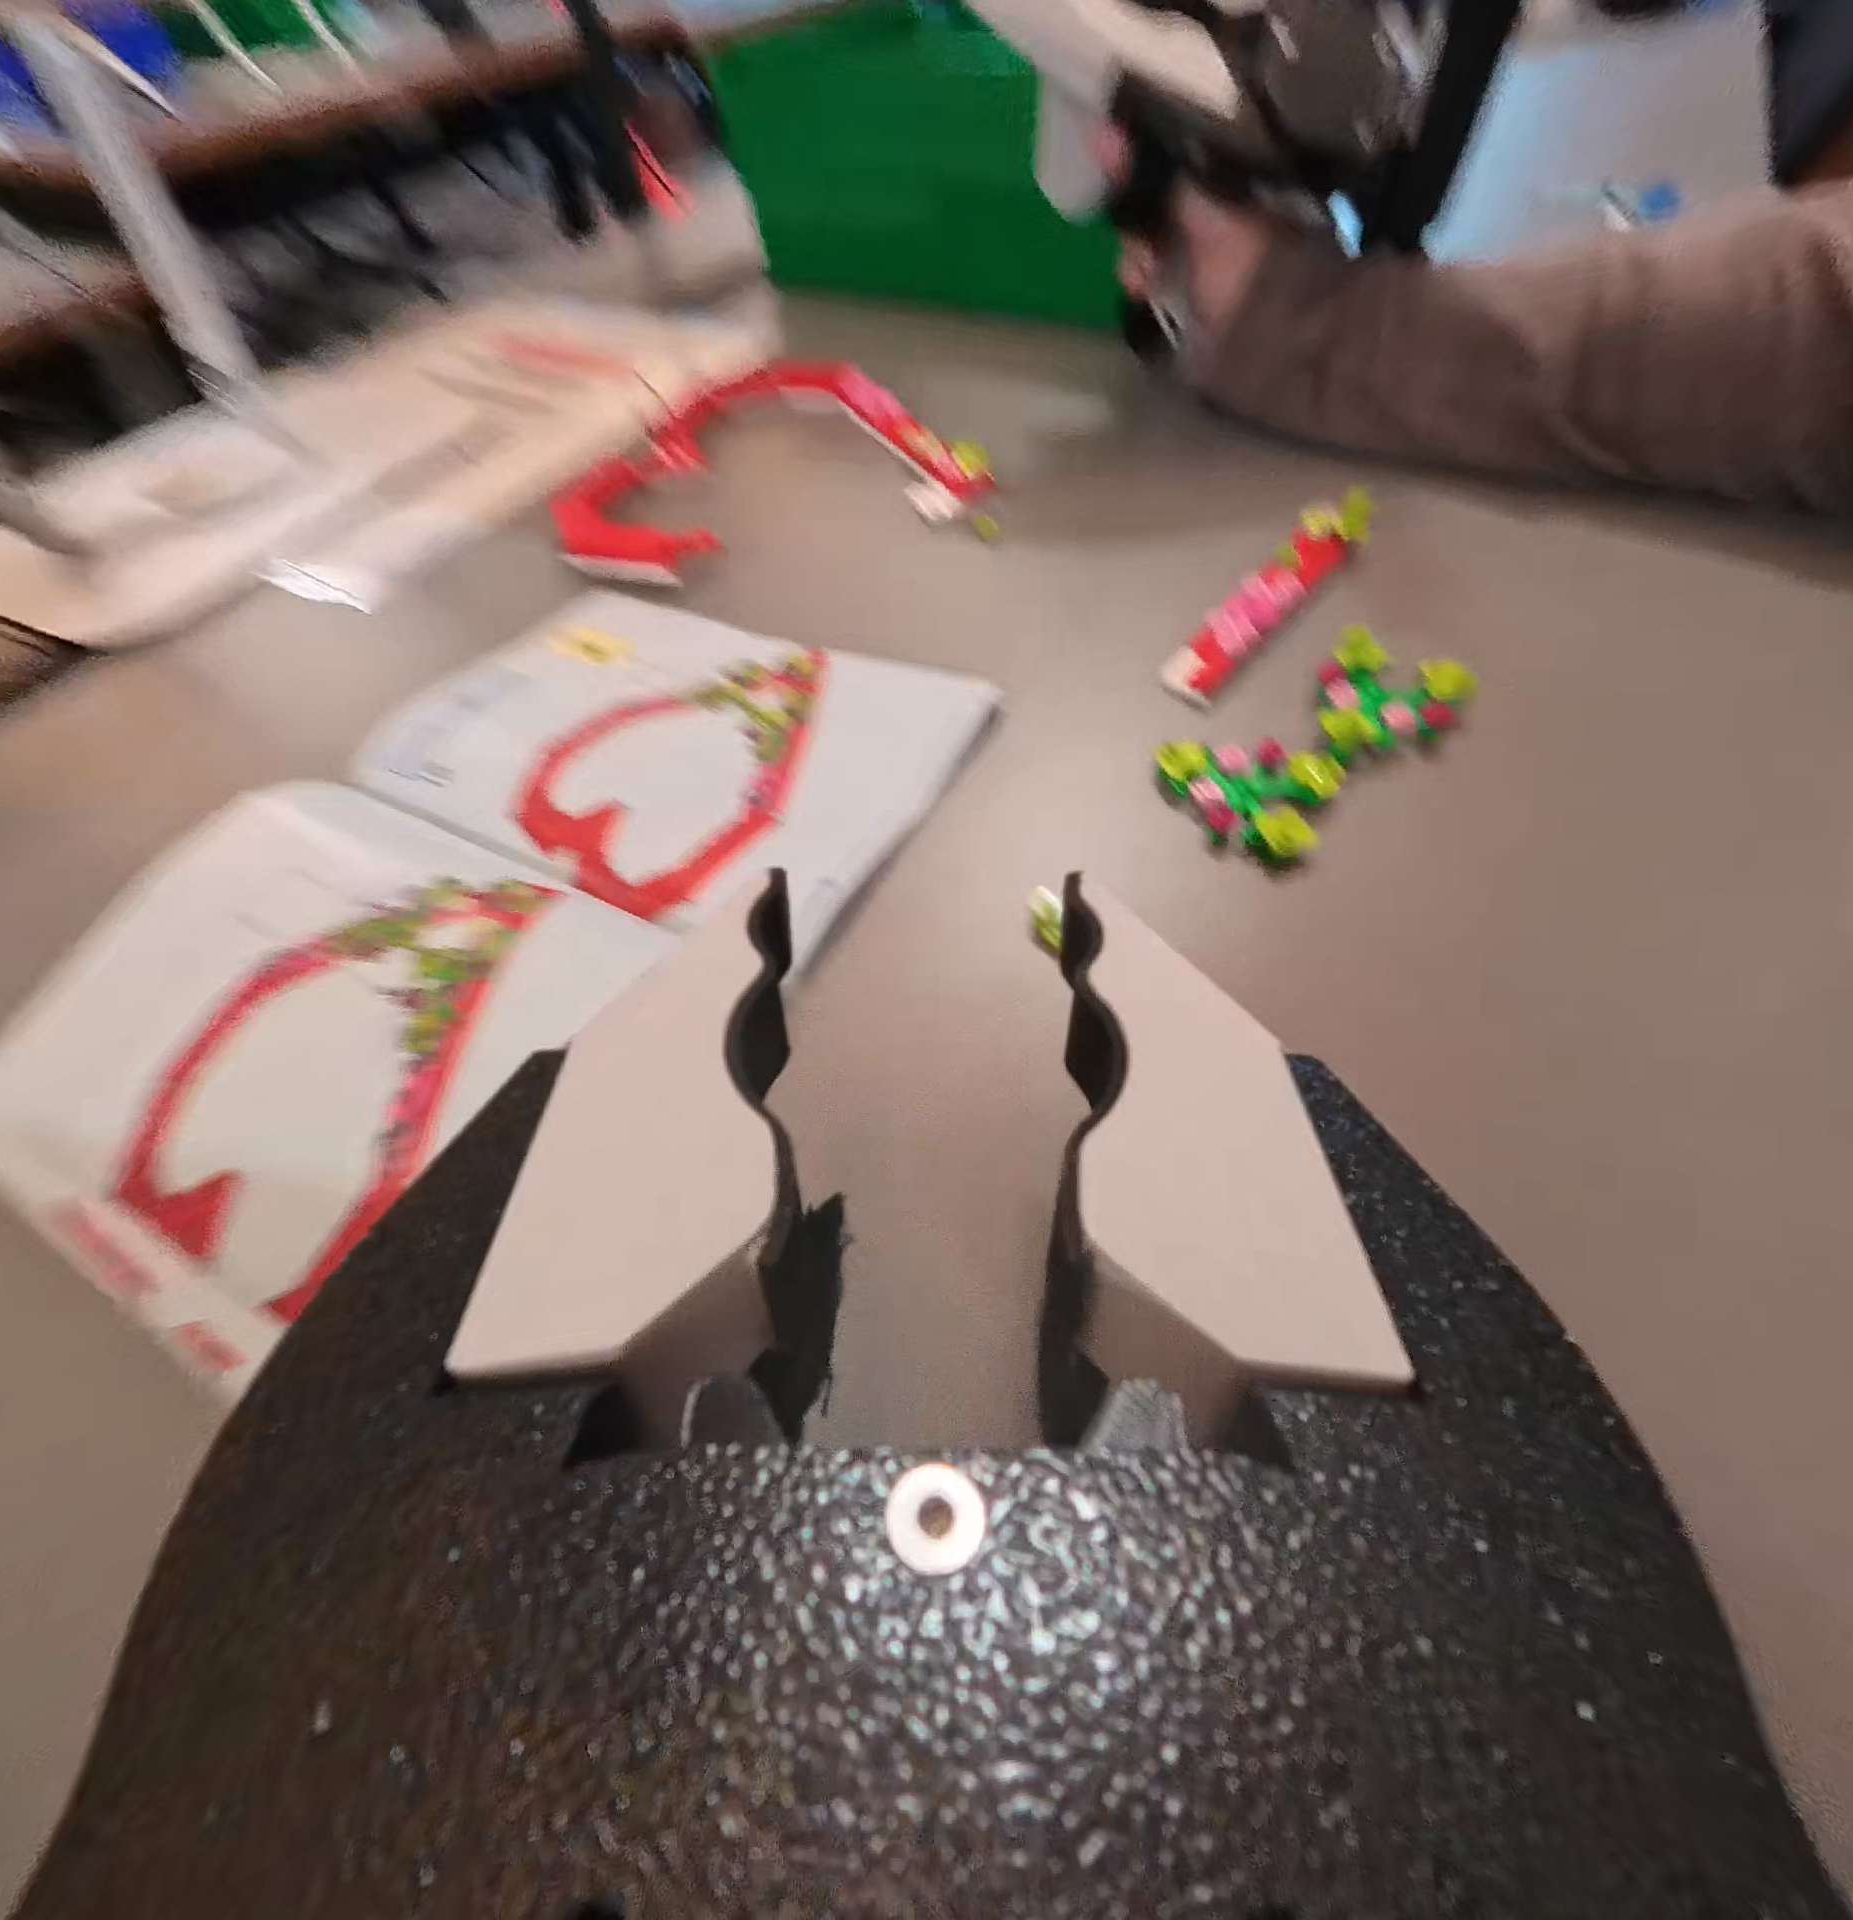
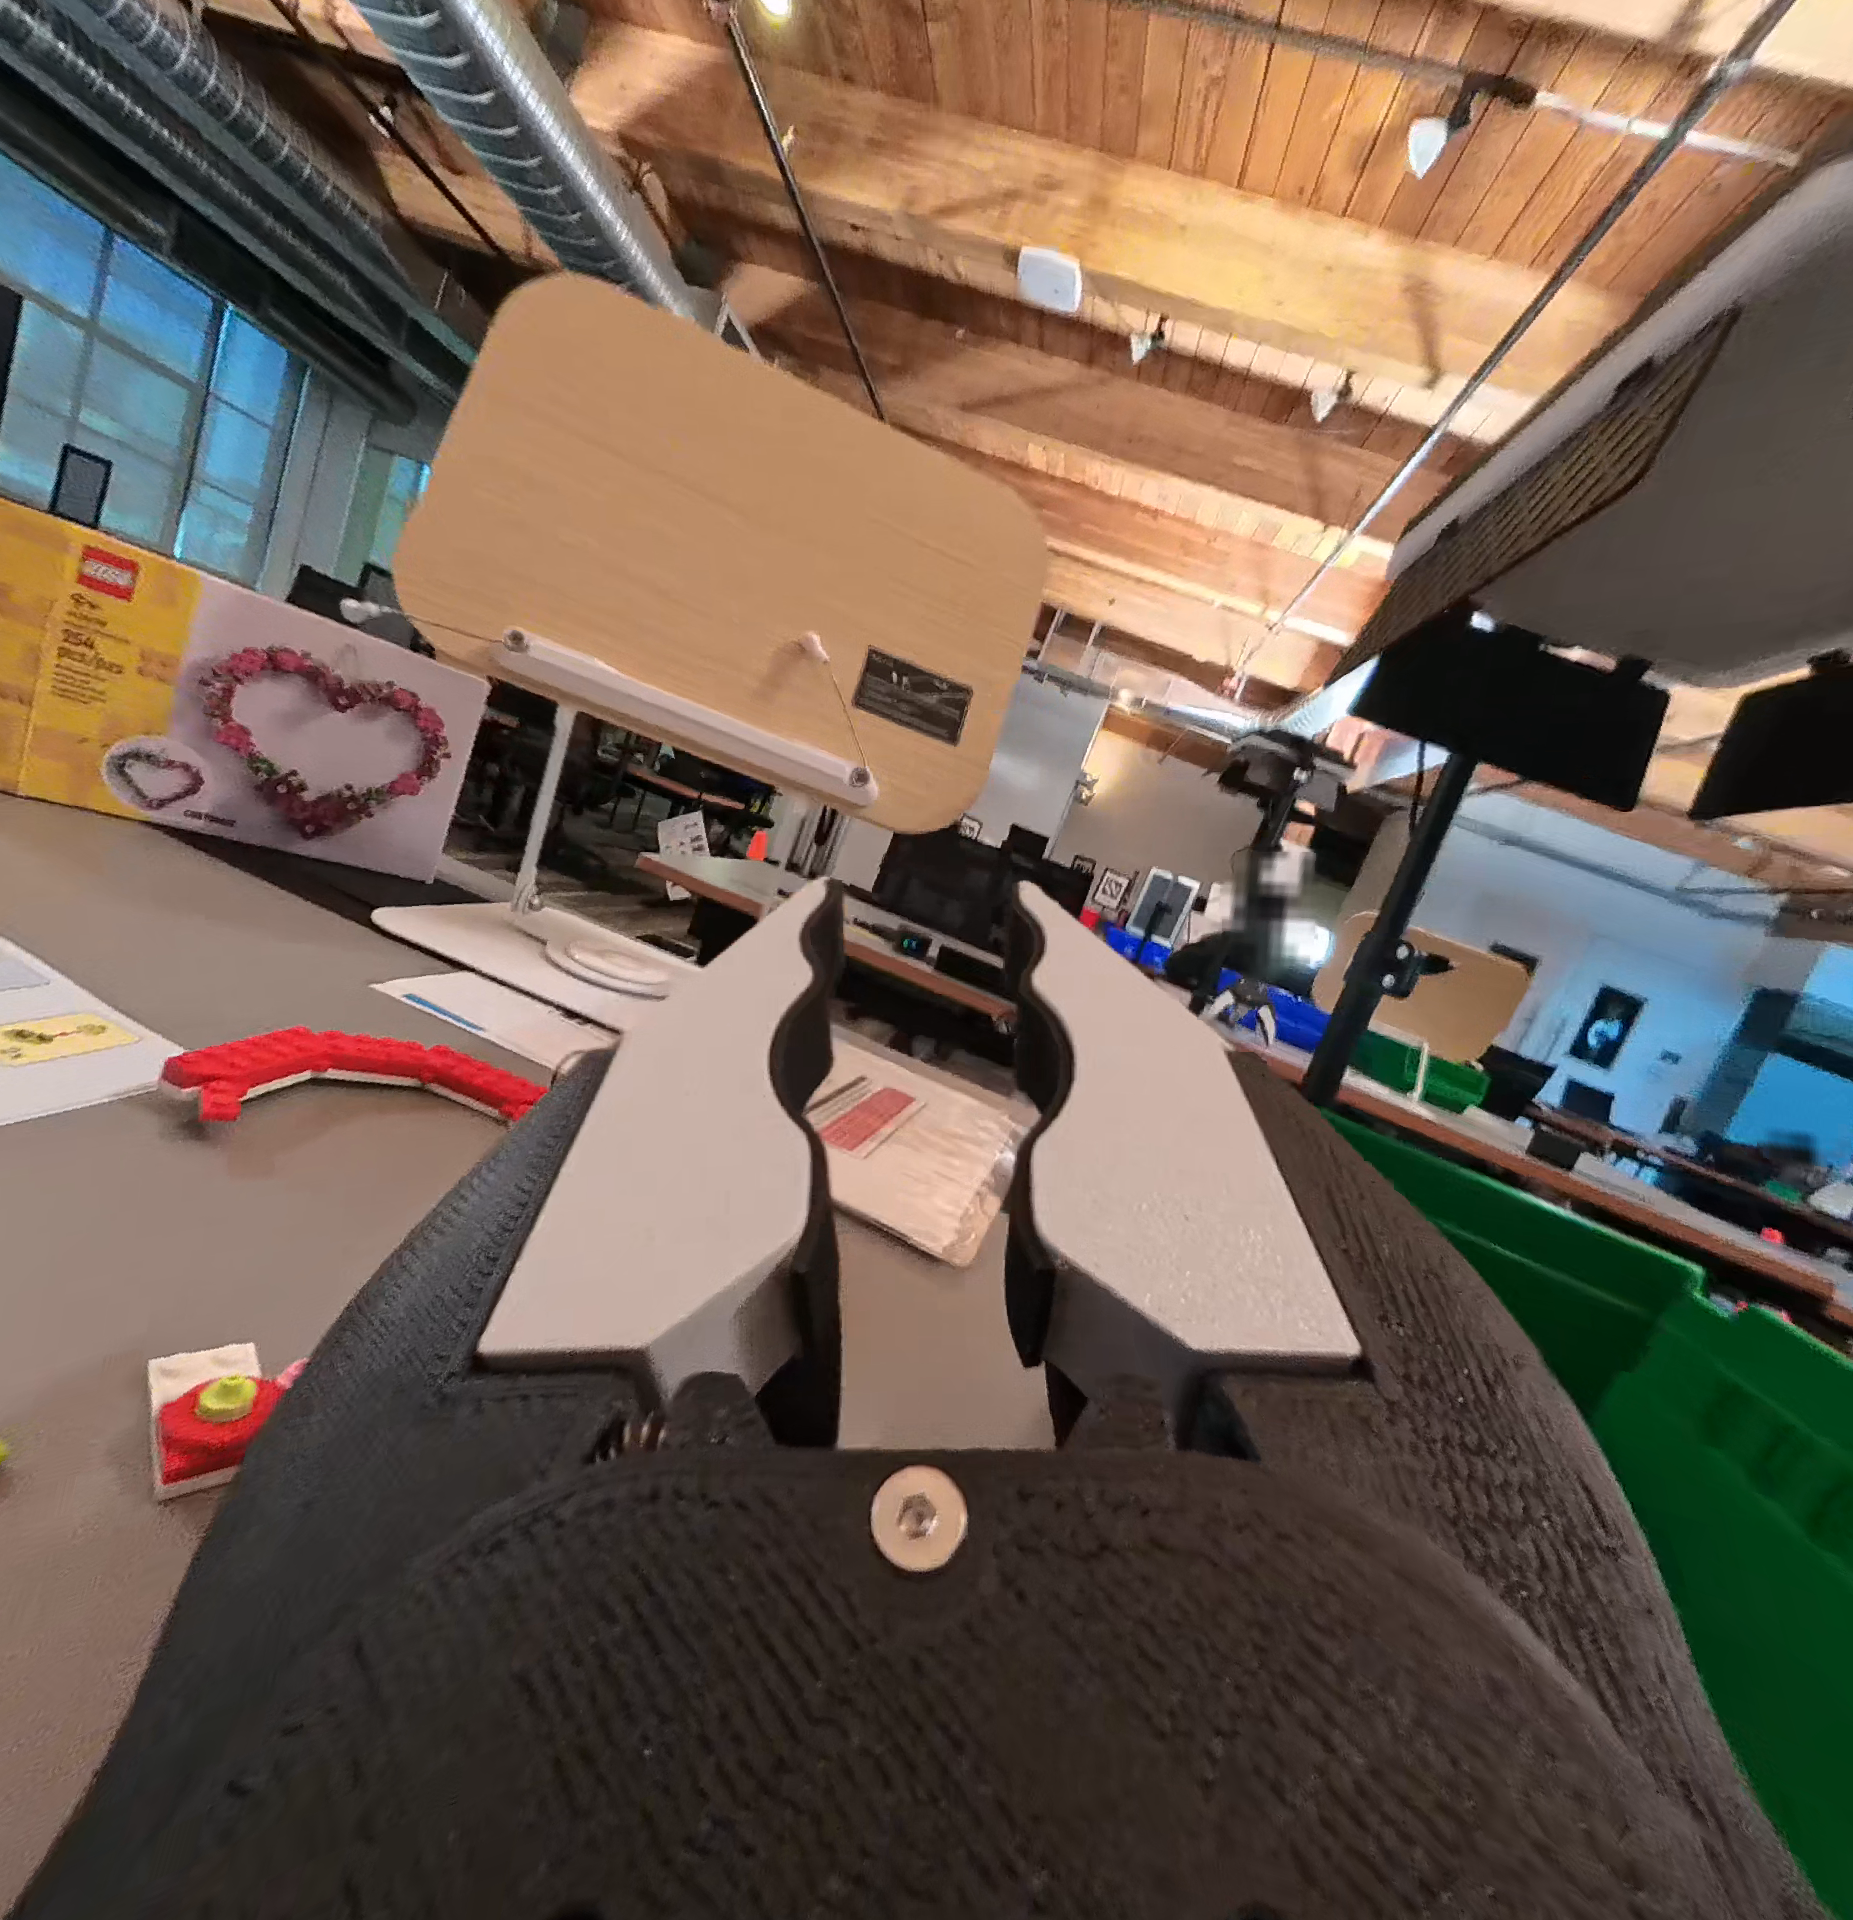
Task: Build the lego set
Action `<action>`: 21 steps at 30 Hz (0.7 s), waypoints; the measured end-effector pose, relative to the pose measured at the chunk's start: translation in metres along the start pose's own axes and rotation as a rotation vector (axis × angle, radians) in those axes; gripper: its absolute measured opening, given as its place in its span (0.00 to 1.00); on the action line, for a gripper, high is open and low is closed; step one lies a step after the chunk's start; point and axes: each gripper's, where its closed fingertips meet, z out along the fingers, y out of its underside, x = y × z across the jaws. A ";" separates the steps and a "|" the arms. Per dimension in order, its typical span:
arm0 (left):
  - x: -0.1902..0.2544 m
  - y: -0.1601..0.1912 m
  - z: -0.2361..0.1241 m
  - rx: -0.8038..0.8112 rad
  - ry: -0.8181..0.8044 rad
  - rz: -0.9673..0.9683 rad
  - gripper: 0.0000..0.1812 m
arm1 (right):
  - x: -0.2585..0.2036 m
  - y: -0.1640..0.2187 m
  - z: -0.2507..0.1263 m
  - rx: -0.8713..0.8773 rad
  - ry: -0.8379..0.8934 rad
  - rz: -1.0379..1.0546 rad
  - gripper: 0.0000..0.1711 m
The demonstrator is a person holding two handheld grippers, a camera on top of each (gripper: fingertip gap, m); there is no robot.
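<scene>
Left gripper (image 1: pixel 927 914): jaws apart, empty, above open instruction booklet (image 1: pixel 548 883) on grey surface (image 1: pixel 1421 1039).
Right gripper (image 2: pixel 922 935): jaws apart, empty, tilted upward.
Red heart frame (image 1: pixel 714 457): part-built, beyond booklet.
Red flowered strip (image 1: pixel 1260 608) and green flower sprigs (image 1: pixel 1317 748): loose, right of booklet.
Step, judged: between picks.
Next: lower onto a sub-assembly, carry it to the frame.
</scene>
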 end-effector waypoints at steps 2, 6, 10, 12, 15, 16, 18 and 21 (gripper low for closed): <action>-0.018 -0.022 -0.014 0.160 -0.166 0.036 0.27 | -0.004 -0.007 -0.002 0.031 -0.019 0.016 0.16; -0.034 -0.035 -0.035 0.290 -0.360 0.147 0.24 | -0.014 -0.011 -0.001 0.048 -0.071 0.063 0.16; -0.039 -0.032 -0.035 0.287 -0.372 0.166 0.23 | -0.020 -0.009 0.000 0.047 -0.108 0.073 0.15; -0.040 -0.032 -0.035 0.299 -0.376 0.156 0.23 | -0.022 -0.007 0.001 0.040 -0.118 0.079 0.15; -0.042 -0.033 -0.037 0.315 -0.389 0.160 0.22 | -0.022 -0.007 0.001 0.037 -0.122 0.085 0.15; -0.042 -0.034 -0.037 0.319 -0.394 0.161 0.22 | -0.022 -0.007 0.001 0.038 -0.122 0.084 0.15; -0.042 -0.035 -0.037 0.321 -0.393 0.161 0.21 | -0.023 -0.007 0.000 0.039 -0.127 0.078 0.14; -0.042 -0.035 -0.037 0.320 -0.402 0.170 0.21 | -0.027 -0.007 0.000 0.037 -0.144 0.068 0.14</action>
